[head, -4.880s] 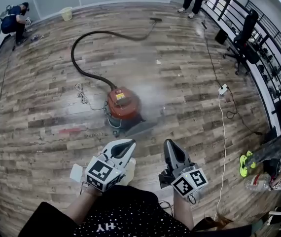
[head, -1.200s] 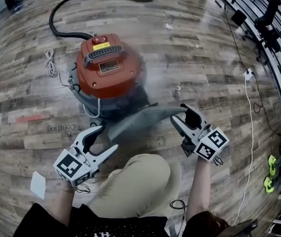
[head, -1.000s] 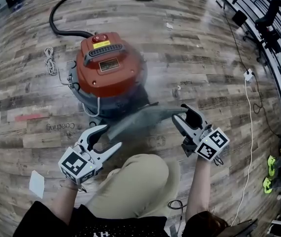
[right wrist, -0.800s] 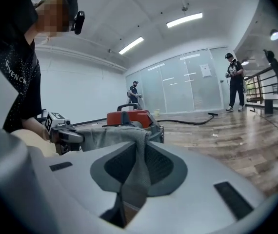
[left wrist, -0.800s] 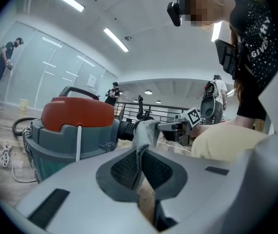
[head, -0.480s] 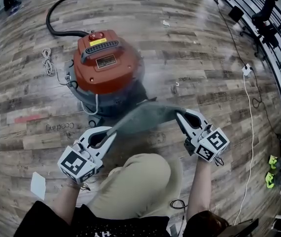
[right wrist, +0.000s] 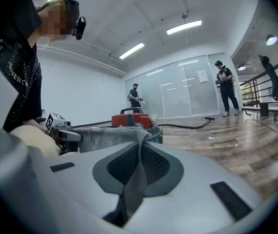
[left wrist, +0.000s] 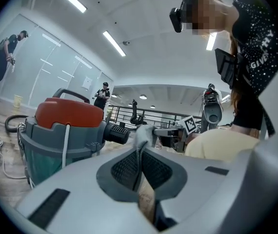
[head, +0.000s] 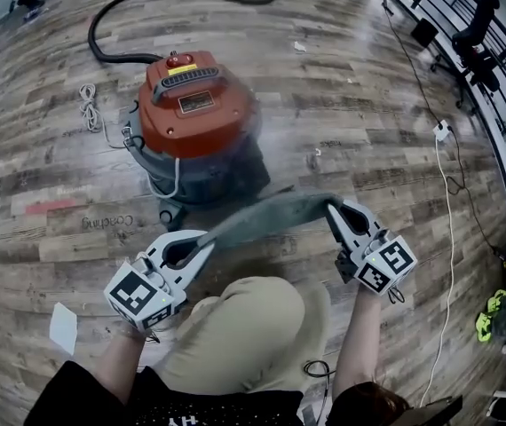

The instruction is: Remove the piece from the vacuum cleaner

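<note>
A red-lidded vacuum cleaner [head: 198,105] with a grey body stands on the wooden floor ahead of me. A grey cloth piece [head: 266,216] stretches between my two grippers, just in front of the vacuum's base. My left gripper [head: 207,241] is shut on the cloth's left end [left wrist: 143,136]. My right gripper [head: 331,206] is shut on its right end [right wrist: 138,136]. The cloth hangs taut above the floor, and its far edge lies close to the vacuum's base. In the left gripper view the vacuum [left wrist: 66,126] rises at the left.
The vacuum's black hose [head: 111,56] curls away to the far left. A white cord [head: 88,105] lies coiled left of the vacuum. A white paper [head: 63,328] lies by my left arm. A white cable [head: 446,202] runs along the right, near railings and an office chair [head: 475,29]. People stand far off.
Both grippers, open a second ago beside the cloth, have shut on its two ends. The cloth has lifted and pulled straight between them, a little away from the vacuum.
</note>
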The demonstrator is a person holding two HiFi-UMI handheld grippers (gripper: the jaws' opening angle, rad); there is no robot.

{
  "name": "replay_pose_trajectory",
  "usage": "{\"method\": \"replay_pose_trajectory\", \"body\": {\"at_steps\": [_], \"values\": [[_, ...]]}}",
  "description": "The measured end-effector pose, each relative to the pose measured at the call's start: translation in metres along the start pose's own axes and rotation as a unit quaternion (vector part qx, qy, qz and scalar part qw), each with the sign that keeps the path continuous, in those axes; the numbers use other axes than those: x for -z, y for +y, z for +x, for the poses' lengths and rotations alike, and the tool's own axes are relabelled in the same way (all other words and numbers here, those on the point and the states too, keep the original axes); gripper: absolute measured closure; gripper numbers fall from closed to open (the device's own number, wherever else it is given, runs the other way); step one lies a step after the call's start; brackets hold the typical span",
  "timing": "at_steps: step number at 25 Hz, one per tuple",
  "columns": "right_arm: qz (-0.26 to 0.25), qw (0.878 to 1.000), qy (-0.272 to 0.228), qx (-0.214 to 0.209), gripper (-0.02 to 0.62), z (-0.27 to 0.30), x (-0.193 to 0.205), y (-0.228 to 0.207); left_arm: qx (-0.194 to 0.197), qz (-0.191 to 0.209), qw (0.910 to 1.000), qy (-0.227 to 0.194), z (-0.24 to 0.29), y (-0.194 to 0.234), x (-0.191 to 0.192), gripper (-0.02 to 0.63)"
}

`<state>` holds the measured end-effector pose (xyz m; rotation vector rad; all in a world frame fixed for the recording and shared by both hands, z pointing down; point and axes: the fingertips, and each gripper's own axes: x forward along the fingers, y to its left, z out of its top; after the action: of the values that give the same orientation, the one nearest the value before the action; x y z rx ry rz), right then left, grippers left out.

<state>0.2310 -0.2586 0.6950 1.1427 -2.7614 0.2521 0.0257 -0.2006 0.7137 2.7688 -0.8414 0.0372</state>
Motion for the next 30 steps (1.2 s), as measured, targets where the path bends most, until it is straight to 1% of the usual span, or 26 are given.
{"method": "replay_pose_trajectory", "body": {"at_steps": [2, 5, 7, 9, 10, 11, 12, 13, 14, 15, 17, 19, 20, 21, 22, 23, 24, 26, 30], "values": [[-0.004, 1.000, 0.003, 0.004, 0.571, -0.013, 0.001, 0.000, 0.008, -0.001, 1.0000, 0.001, -0.001, -0.008, 0.004, 0.588], [-0.022, 1.000, 0.014, 0.013, 0.571, -0.021, 0.002, 0.003, 0.002, 0.006, 1.0000, -0.003, 0.002, -0.009, 0.003, 0.588], [-0.011, 1.000, 0.005, 0.022, 0.570, -0.024, 0.001, 0.003, 0.002, -0.004, 0.9999, -0.016, 0.004, -0.008, -0.001, 0.586], [-0.004, 0.999, 0.006, 0.040, 0.568, -0.024, 0.003, 0.000, 0.007, -0.015, 0.9994, -0.030, 0.005, -0.010, -0.006, 0.586], [-0.001, 0.999, 0.009, 0.049, 0.544, -0.023, 0.005, 0.000, 0.012, -0.021, 0.9991, -0.036, 0.005, -0.011, -0.009, 0.584], [0.004, 0.999, 0.009, 0.052, 0.500, -0.021, 0.007, 0.001, 0.017, -0.026, 0.9987, -0.042, 0.004, -0.012, -0.011, 0.561], [0.015, 0.999, 0.002, 0.050, 0.428, -0.020, 0.006, 0.003, 0.021, -0.031, 0.9982, -0.047, 0.004, -0.014, -0.012, 0.454], [0.027, 0.998, -0.011, 0.048, 0.342, -0.020, 0.004, 0.005, 0.025, -0.033, 0.9979, -0.050, 0.004, -0.015, -0.014, 0.356], [0.036, 0.998, -0.025, 0.051, 0.302, -0.022, 0.000, 0.006, 0.026, -0.031, 0.9980, -0.048, 0.003, -0.017, -0.013, 0.325], [0.038, 0.997, -0.036, 0.059, 0.293, -0.024, -0.004, 0.005, 0.025, -0.023, 0.9985, -0.044, 0.003, -0.018, -0.012, 0.324], [0.024, 0.996, -0.041, 0.073, 0.293, -0.026, -0.008, 0.003, 0.018, 0.003, 0.9991, -0.037, 0.002, -0.018, -0.010, 0.324], [0.012, 0.997, -0.032, 0.068, 0.296, -0.027, -0.008, 0.007, 0.002, 0.029, 0.9991, -0.032, 0.000, -0.015, -0.008, 0.327], [0.010, 0.998, -0.028, 0.063, 0.301, -0.028, -0.008, 0.010, -0.011, 0.042, 0.9987, -0.026, -0.001, -0.013, -0.005, 0.349], [0.010, 0.998, -0.027, 0.060, 0.349, -0.029, -0.008, 0.012, -0.024, 0.053, 0.9981, -0.021, -0.003, -0.011, -0.004, 0.475], [0.012, 0.998, -0.029, 0.060, 0.433, -0.030, -0.008, 0.014, -0.032, 0.057, 0.9977, -0.020, -0.005, -0.010, -0.003, 0.598], [0.017, 0.997, -0.035, 0.060, 0.541, -0.032, -0.008, 0.016, -0.034, 0.053, 0.9978, -0.022, -0.006, -0.009, -0.003, 0.598], [0.024, 0.997, -0.041, 0.057, 0.583, -0.033, -0.009, 0.017, -0.033, 0.046, 0.9981, -0.025, -0.007, -0.010, -0.003, 0.598], [0.034, 0.997, -0.046, 0.043, 0.583, -0.034, -0.009, 0.021, -0.030, 0.039, 0.9985, -0.025, -0.006, -0.011, -0.002, 0.598], [0.033, 0.998, -0.040, 0.034, 0.583, -0.036, -0.006, 0.024, -0.021, 0.054, 0.9983, -0.012, -0.003, -0.018, 0.002, 0.598]]}}
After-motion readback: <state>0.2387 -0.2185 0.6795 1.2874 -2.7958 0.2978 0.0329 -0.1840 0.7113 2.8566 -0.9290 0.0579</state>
